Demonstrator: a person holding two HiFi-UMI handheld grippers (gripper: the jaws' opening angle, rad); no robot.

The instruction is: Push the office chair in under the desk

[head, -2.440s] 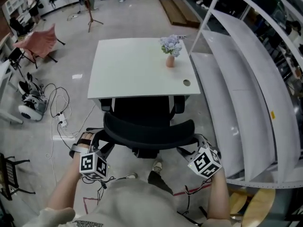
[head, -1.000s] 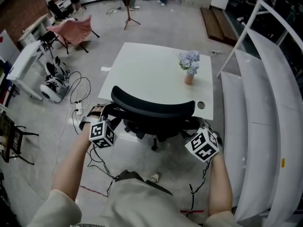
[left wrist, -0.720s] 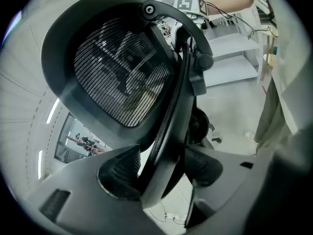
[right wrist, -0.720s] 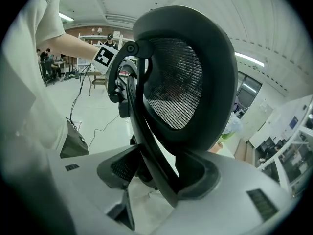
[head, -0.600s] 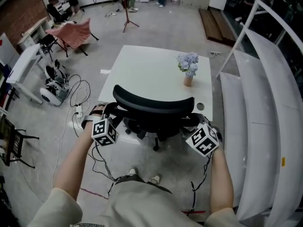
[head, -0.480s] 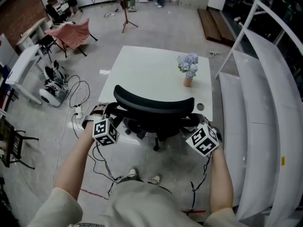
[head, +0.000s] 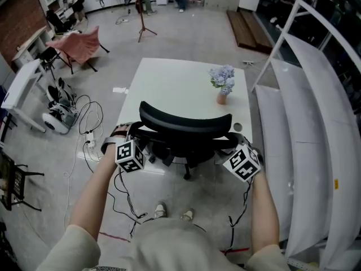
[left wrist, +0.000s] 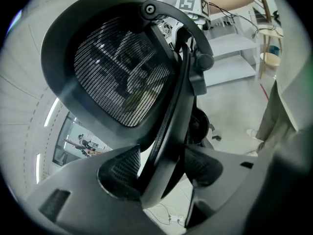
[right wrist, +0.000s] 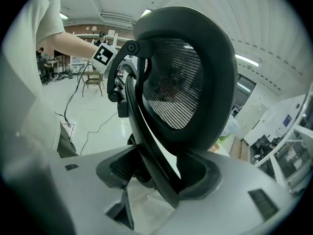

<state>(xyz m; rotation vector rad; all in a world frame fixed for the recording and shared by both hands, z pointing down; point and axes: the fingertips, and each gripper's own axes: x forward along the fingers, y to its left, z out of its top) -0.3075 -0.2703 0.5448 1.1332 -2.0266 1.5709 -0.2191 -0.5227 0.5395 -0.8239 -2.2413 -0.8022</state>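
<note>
The black office chair (head: 186, 120) stands with its seat under the white desk (head: 163, 83); only its backrest and base show in the head view. My left gripper (head: 148, 144) is shut on the left bar of the chair's back frame (left wrist: 168, 116), both pads (left wrist: 120, 168) against it. My right gripper (head: 225, 147) is at the right bar (right wrist: 146, 131); its jaws have just been opening, the bar still lies between them, and a sliver of light shows beside the right pad (right wrist: 195, 173). The mesh backrest (right wrist: 181, 77) fills both gripper views.
A small vase of pale flowers (head: 222, 86) stands on the desk's far right. Long white curved shelves (head: 304, 123) run close along the right. Cables and a power strip (head: 90, 137) lie on the floor to the left, with a pink chair (head: 79, 41) and a tripod (head: 141, 21) beyond.
Since the earliest frame the chair has rolled forward, so its seat is under the desk. Over the last second both grippers and the backrest crept slightly further toward the desk.
</note>
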